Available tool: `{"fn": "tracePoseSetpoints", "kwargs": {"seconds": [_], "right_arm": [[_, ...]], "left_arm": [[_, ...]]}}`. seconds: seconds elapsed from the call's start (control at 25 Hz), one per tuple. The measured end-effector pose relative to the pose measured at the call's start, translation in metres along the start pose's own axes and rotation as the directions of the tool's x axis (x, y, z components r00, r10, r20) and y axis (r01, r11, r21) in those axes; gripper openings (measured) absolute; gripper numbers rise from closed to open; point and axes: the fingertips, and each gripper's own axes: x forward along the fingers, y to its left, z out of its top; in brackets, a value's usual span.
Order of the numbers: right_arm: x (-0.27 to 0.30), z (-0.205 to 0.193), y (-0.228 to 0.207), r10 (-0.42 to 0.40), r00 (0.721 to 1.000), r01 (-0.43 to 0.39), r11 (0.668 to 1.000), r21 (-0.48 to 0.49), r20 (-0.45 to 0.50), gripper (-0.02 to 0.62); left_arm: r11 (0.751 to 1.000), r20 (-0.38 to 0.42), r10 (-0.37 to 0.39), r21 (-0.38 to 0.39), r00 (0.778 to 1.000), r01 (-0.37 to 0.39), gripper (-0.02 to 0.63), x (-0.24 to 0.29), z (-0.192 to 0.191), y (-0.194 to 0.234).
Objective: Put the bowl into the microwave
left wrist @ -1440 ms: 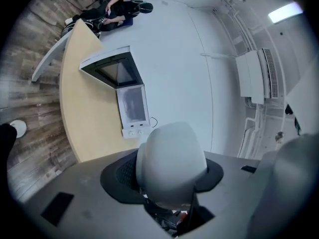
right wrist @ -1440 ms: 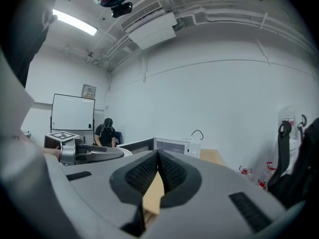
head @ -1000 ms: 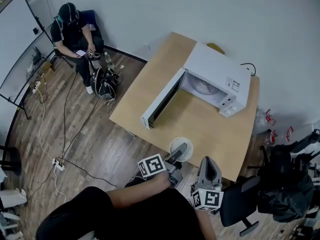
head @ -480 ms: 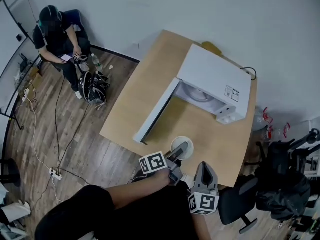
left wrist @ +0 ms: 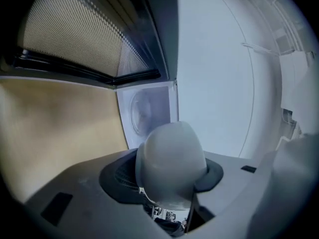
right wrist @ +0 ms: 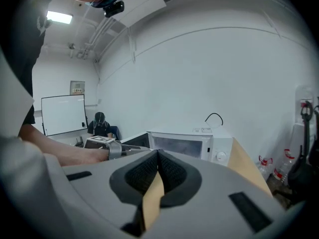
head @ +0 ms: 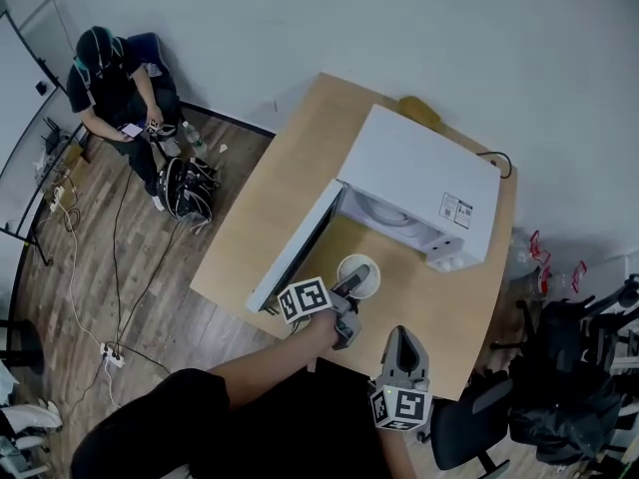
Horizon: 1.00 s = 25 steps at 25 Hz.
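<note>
bright even light from a ceiling lamp; gripper views curve toward dark corners, the close bowl soft.

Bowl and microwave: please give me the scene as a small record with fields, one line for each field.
bowl: white bowl, just in front of the microwave's opening, not yet inside
left gripper: left gripper, closed on the bowl's rim
right gripper: right gripper, jaws together, empty, at the table's near edge
microwave: white microwave, standing on the wooden table
door: door, swung wide open
background: a person, seated by the wall
</note>
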Motion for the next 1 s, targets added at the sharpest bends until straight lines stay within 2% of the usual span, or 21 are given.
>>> {"fn": "tracePoseSetpoints", "kwargs": {"seconds": [0.12, 0.24, 0.4, 0.56, 0.84, 0.92, 1.0], "right_arm": [[0.024, 0.018, -0.01, 0.043, 0.999, -0.042, 0.999, -0.009, 0.013, 0.06], [0.045, 0.023, -0.017, 0.078, 0.997, -0.078, 0.997, -0.002, 0.015, 0.06], [0.059, 0.007, -0.034, 0.095, 0.994, -0.094, 0.995, 0.019, -0.048, 0.06], [0.073, -0.002, -0.068, 0.061, 0.995, -0.058, 0.997, 0.051, -0.076, 0.06], [0.074, -0.022, -0.097, 0.017, 0.992, -0.005, 0.995, 0.095, -0.124, 0.06], [0.072, -0.029, -0.105, -0.007, 0.99, 0.02, 0.995, 0.097, -0.138, 0.06], [0.071, -0.032, -0.115, -0.036, 0.989, 0.05, 0.994, 0.101, -0.144, 0.06]], "left_arm": [[0.999, 0.005, 0.046, 0.011, 0.999, -0.046, 0.21, 0.029, 0.011, 0.009], [0.998, 0.023, 0.046, 0.037, 0.999, -0.047, 0.21, 0.063, 0.029, 0.013], [0.999, 0.04, 0.026, -0.031, 0.999, -0.025, 0.21, 0.104, 0.045, 0.022], [0.997, 0.047, 0.079, -0.017, 0.996, -0.078, 0.21, 0.137, 0.059, 0.043], [0.993, 0.084, 0.076, -0.093, 0.994, -0.068, 0.21, 0.181, 0.075, 0.068], [0.993, 0.08, 0.084, -0.085, 0.993, -0.077, 0.21, 0.191, 0.079, 0.071], [0.992, 0.073, 0.123, -0.046, 0.99, -0.12, 0.21, 0.2, 0.084, 0.076]]}}
